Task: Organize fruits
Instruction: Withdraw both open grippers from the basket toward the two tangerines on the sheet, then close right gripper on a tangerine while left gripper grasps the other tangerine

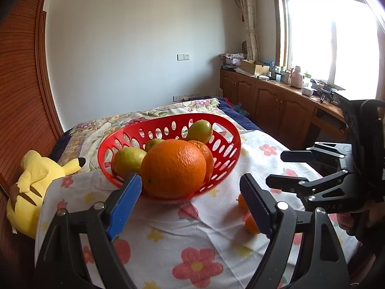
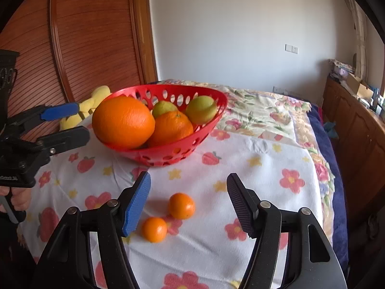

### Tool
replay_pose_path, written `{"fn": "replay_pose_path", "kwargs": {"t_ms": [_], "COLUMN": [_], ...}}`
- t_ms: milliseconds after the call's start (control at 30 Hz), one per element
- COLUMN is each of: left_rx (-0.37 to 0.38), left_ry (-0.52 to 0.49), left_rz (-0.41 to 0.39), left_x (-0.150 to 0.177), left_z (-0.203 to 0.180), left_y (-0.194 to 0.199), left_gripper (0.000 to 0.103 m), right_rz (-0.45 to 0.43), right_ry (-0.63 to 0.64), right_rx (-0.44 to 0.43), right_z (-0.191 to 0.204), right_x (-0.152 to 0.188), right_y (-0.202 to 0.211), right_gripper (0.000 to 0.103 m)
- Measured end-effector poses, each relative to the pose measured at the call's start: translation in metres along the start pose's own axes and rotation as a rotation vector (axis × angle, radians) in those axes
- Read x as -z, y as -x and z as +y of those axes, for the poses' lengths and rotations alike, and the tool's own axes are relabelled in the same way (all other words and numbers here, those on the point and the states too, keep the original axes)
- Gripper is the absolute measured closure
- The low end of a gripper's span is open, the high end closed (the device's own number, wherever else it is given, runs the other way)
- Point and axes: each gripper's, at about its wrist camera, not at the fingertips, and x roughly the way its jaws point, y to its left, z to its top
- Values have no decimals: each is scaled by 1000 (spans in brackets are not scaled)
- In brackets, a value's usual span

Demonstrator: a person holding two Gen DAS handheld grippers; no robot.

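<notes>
— Where's all the fruit at the moment?

— Mostly in the red perforated plastic basket point(image 2: 168, 154) sitting on the flower-printed white cloth point(image 2: 264, 159) spread over the bed. The big round orange point(image 2: 123, 121) rides right at the near rim, a smaller orange point(image 2: 170, 127) is tucked against it, and three yellow-green fruits point(image 2: 201, 109) sit towards the back wall. It looks heaped, so the big one sits high, I'd guess because it went in on top of the others.

— And what's left out?

— Two small tangerines point(image 2: 181, 206) lying loose on the cloth in front of the basket, just beside each other, not touching as far as I can see. Those seem to be the remaining job.

— What are the tongs doing?

— The right tongs point(image 2: 189, 202) are spread, nothing pinched, angled down with the farther tangerine sitting in the gap between the blue pad and the black one. That framing suggests it's the one being lined up for picking.

— The left ones?

— The left tongs point(image 1: 190, 197) are spread wide too, empty, pointing at the basket with the big orange just ahead of them. My guess is they hang there to steady the basket or stay clear. A yellow plush toy point(image 1: 31, 187) lies off to the side, at the bed's edge.
</notes>
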Motion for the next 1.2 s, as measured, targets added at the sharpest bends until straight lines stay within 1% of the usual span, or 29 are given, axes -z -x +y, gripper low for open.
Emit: {"fn": "replay_pose_path", "kwargs": {"t_ms": [233, 433, 600, 867, 1067, 1200], "left_rx": [2, -8, -23, -30, -18, -12], "left_ry": [27, 58, 73, 79, 71, 67], "left_rz": [6, 25, 43, 50, 64, 80], "left_x": [20, 38, 51, 65, 68, 67], "left_z": [-3, -2, -1, -1, -5, -8], "left_y": [11, 6, -4, -17, -21, -24], "left_gripper": [19, 19, 19, 19, 19, 19], "right_rz": [13, 31, 58, 93, 122, 143], "right_ry": [2, 5, 11, -7, -23, -31], "right_rx": [-2, 3, 11, 1, -12, -20], "right_z": [7, 10, 9, 5, 3, 1], "right_x": [9, 17, 22, 25, 28, 29], "right_y": [1, -3, -16, -34, -49, -58], "right_gripper": [36, 36, 41, 45, 48, 53]}}
